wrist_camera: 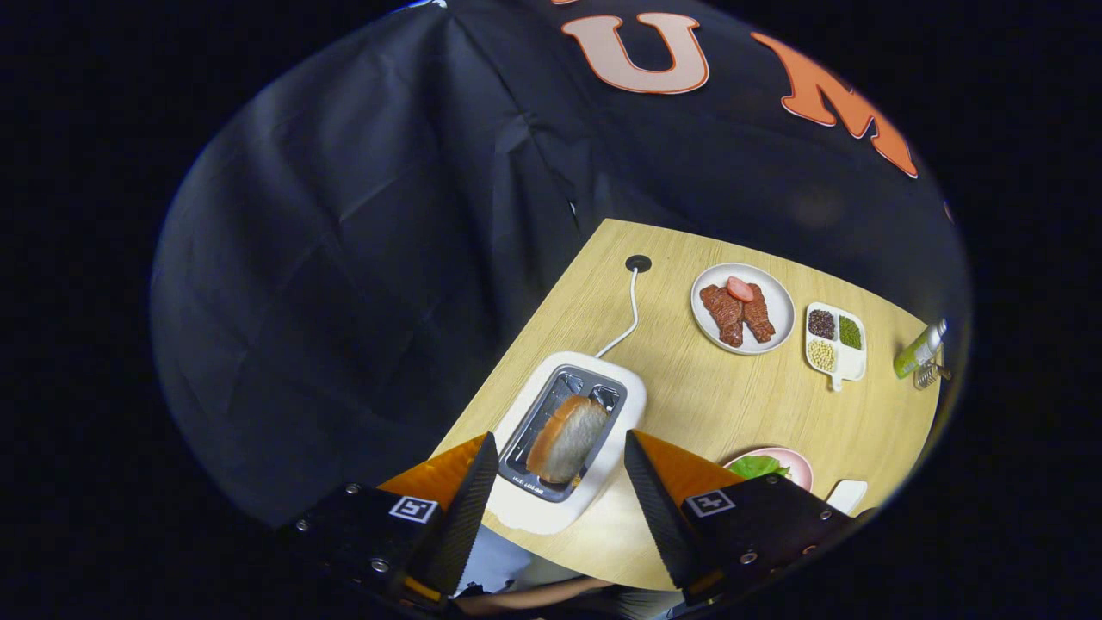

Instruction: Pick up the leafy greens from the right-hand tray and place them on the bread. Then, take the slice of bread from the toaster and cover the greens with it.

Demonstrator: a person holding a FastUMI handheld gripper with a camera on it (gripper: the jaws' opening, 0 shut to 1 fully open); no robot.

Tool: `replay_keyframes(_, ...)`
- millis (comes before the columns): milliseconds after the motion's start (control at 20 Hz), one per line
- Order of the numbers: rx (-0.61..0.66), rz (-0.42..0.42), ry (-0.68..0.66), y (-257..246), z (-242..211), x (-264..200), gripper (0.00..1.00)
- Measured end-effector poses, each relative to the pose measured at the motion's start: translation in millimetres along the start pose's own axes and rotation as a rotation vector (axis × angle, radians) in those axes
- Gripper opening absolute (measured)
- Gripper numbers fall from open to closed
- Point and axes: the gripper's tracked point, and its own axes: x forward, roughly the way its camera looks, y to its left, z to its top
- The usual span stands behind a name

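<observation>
Gripper view: your gripper (561,461) hangs spread wide above the toaster (575,430), pinching nothing. The bread slice (566,437) stands in the toaster's slot, between your fingers. Right of the toaster, leafy greens (756,467) lie on a pink plate (799,465).

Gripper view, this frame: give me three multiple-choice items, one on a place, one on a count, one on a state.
1. Where is the bread slice?
A. in the toaster slot
B. on the white plate
C. on the pink plate

2. How many filled compartments has the divided dish?
A. one
B. three
C. five

3. How is the hand-held gripper?
A. shut on the bread
B. shut on the greens
C. open

Answers:
1. A: the slice stands out of the slot.
2. B: dark, green and pale fillings.
3. C: its fingers stand wide apart, either side of the toaster, touching nothing.
</observation>
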Motion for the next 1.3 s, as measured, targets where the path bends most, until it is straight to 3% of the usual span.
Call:
replay_keyframes(200, 0.008, -0.042, 0.065, 2, -5, 31, 0.89)
replay_keyframes(600, -0.043, -0.157, 0.151, -4, -29, 73, 0.70)
replay_keyframes(700, -0.042, -0.185, 0.168, -7, -35, 77, 0.63)
replay_keyframes(900, -0.007, -0.258, 0.165, -20, -36, 84, 0.36)
replay_keyframes(1050, 0.019, -0.253, 0.166, -19, -36, 84, 0.19)
replay_keyframes(1300, 0.031, -0.201, 0.140, -15, -31, 66, 0.14)
